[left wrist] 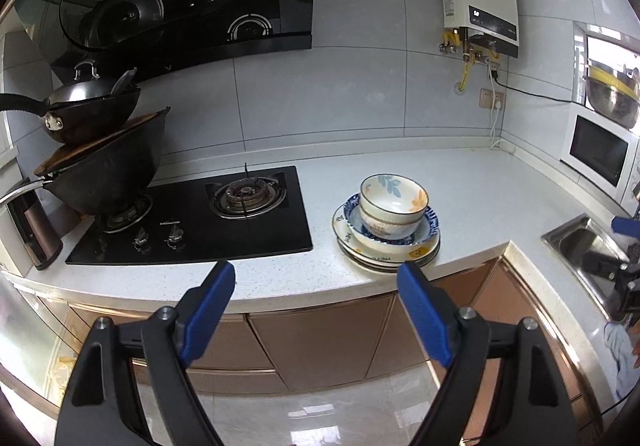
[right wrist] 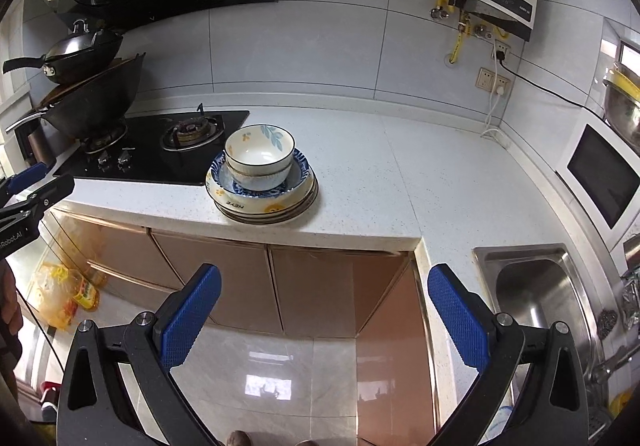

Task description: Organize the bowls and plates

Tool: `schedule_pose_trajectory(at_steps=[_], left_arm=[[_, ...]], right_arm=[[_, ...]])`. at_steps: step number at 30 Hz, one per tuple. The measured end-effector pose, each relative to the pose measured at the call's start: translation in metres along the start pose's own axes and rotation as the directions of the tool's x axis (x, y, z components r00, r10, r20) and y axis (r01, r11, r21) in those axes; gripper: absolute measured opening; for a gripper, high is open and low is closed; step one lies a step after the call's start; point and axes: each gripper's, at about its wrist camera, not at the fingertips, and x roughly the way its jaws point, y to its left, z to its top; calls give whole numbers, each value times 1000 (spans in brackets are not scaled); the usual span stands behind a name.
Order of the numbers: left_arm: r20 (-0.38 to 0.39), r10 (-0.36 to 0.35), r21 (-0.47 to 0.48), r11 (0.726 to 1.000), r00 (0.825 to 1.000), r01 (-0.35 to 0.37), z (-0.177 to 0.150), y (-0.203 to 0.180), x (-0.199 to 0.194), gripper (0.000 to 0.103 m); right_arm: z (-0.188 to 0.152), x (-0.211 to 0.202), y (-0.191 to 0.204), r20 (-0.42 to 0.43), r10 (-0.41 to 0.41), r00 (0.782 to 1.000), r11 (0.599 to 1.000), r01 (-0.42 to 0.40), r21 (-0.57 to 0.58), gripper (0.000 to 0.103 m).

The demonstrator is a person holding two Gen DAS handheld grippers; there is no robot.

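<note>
- Your left gripper [left wrist: 316,286] and right gripper [right wrist: 324,286] both stand released, blue pads wide apart, nothing between them.
- Ahead of both, near the front edge, sits the stack: two white floral ceramic bowls [left wrist: 394,206] nested in a blue-patterned dish on cream plates [left wrist: 384,250].
- It lies right of your left gripper's line and left of your right's; which is nearer looks roughly even.
- White speckled stone countertop [right wrist: 400,166]; black gas hob [left wrist: 192,222] alongside, steel sink [right wrist: 536,286] rightward.
</note>
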Motion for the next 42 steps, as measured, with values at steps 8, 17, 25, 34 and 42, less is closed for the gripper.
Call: schedule_pose_trajectory(at_steps=[8,17,25,34,42], left_arm=[[-26,65,3,998,998,-65,-5,-5,-4,83],[-59,92,20,996,994,-91,-9,-37,-7,83],[-70,170,11,985,983,-170,-11,-46,-15,83],[-83,185,-31,982,979,-188,-14,-52,-23,83],[-81,151,-65,986,985,-156,-12,-56,-24,83]], right_arm=[[-1,-2,-21,16,34,999,999,-35,8,102],[-3,-6,-41,101,154,983,987,-157,19,102],[5,4,-42,143,232,962,972,-235,1,102],[4,12,-44,132,287,949,958,-285,-36,102],[4,10,-49,132,287,949,958,-283,-53,102]])
